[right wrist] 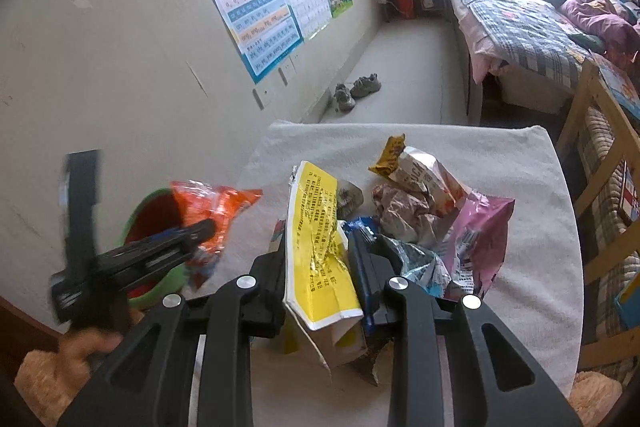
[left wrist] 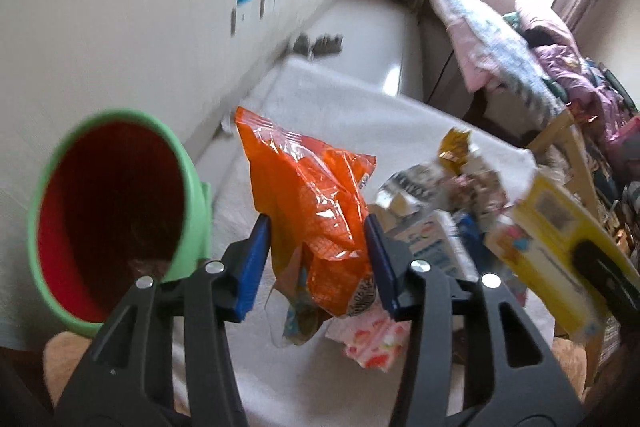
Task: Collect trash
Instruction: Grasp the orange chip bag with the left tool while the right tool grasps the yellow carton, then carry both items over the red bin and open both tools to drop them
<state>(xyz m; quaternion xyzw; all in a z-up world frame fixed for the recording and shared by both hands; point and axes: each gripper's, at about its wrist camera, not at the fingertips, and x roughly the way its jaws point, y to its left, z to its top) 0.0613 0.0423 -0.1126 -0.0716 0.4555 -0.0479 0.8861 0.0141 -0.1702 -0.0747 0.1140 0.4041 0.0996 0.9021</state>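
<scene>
Fingers of left gripper (left wrist: 318, 259) pinching orange wrapper (left wrist: 308, 203); right gripper (right wrist: 320, 279) clamping yellow packet (right wrist: 320, 239). Advising: centring wrapper over green bin (left wrist: 116, 215) before releasing.

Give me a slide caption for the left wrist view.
Left tool grips an orange snack bag beside the green bin.

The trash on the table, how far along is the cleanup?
Early. Done: the green bin shows only some dark debris at its bottom. In hand: the left gripper holds an orange snack bag beside the bin's mouth; the right gripper is clamped on a yellow carton. Left: the pink bag, crumpled wrappers and the white pouch on the table.
</scene>
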